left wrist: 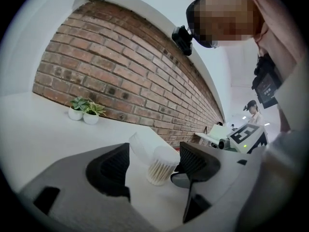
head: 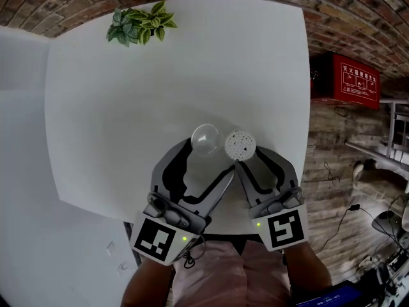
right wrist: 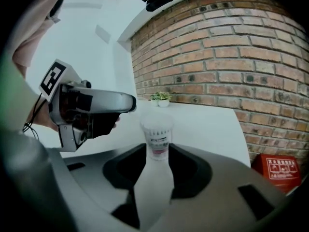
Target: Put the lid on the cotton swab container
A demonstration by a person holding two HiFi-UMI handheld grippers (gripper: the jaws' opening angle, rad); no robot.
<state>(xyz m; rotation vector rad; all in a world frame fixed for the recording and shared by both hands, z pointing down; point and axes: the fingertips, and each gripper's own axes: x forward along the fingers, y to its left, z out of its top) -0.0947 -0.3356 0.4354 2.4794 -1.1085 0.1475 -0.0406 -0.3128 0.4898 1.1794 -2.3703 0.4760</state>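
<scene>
Right tongs (right wrist: 158, 154): closed about the foot of the container (right wrist: 158, 129), pads against both sides by the look of it, so holding it upright on the table (head: 128, 107). Left tongs (left wrist: 155, 164): spread wide, gripping nothing, with lid (head: 204, 139) and container just ahead of the gap and neither pad touching either.

Container in the lower middle of the head view, packed with cotton swabs, white tips up, mouth uncovered. Lid just beside it on the left in that view, clear plastic. Seems tilted against the container's side rather than lying flat, though hard to tell for sure.

Handling, as a judgement: both very light, made of thin, stiff plastic. Smooth and likely slippery under the pads. Prone to tip or skid at a nudge, spilling swabs. Lid likely to flex or pop out under a hard squeeze.

Take the lid across its rim, on opposite sides, with a gentle pinch, and turn the open face down. Hold the container low on its wall, clear of the mouth, leaving the top free. Lower the lid squarely and press lightly, with no more than soft force.

Elsewhere: small potted plant (head: 137, 24) at the upper left of the head view, brick wall (left wrist: 120, 76) beyond the table.
</scene>
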